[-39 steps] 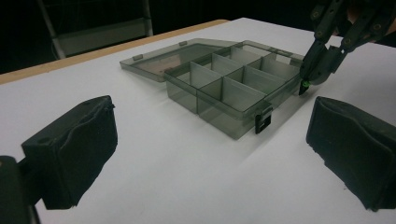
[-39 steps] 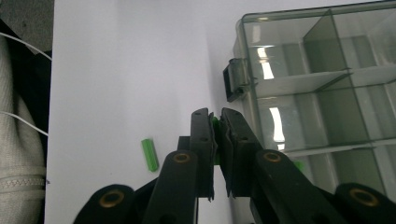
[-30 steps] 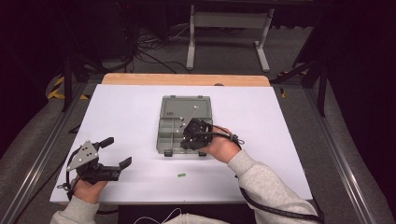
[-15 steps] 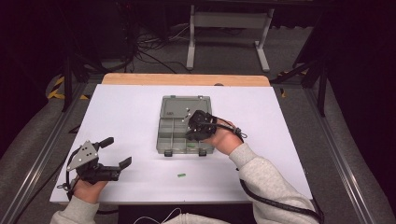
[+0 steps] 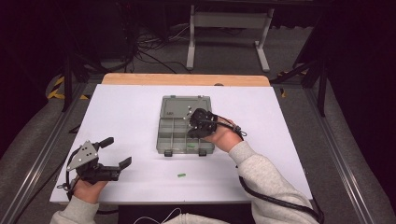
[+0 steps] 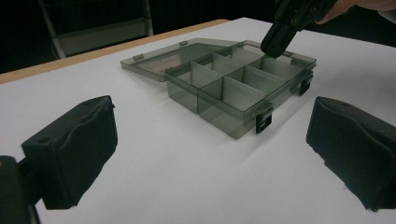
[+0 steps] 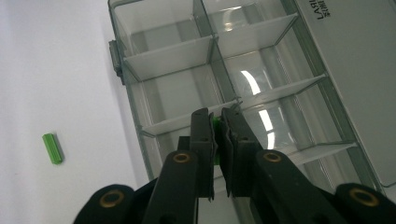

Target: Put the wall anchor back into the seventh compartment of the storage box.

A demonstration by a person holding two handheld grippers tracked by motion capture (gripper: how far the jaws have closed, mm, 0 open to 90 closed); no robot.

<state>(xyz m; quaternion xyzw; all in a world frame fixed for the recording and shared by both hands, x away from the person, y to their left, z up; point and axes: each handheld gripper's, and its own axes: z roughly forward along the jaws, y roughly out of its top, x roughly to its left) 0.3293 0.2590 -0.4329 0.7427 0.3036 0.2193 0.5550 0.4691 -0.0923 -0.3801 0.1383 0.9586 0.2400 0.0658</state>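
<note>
Your right gripper (image 5: 194, 125) has drifted left over the organizer box (image 5: 184, 125).
High view: your left gripper (image 5: 114, 151) waits spread, near-left. Right gripper view: jaws pinch a green piece (image 7: 215, 140) above a compartment; another green piece (image 7: 52, 148) lies on the table (image 7: 46, 70).

A compartment box (image 5: 177, 133) sits near the middle of the counter (image 5: 130, 107), its lid (image 5: 184, 106) folded flat on the far side, away from the person. The right gripper (image 5: 192, 122) hangs over the box's right-hand compartments, pinching a small peg (image 7: 215, 125) between its jaws above a divider. A second peg (image 5: 181, 175) lies loose on the counter in front of the box, toward the person and well apart from it. The left gripper (image 5: 117, 151) rests at the counter's near left corner, far from the box, jaws spread and pointing toward it. Beyond the counter's far edge stands a frame (image 5: 229, 32) on the floor.
</note>
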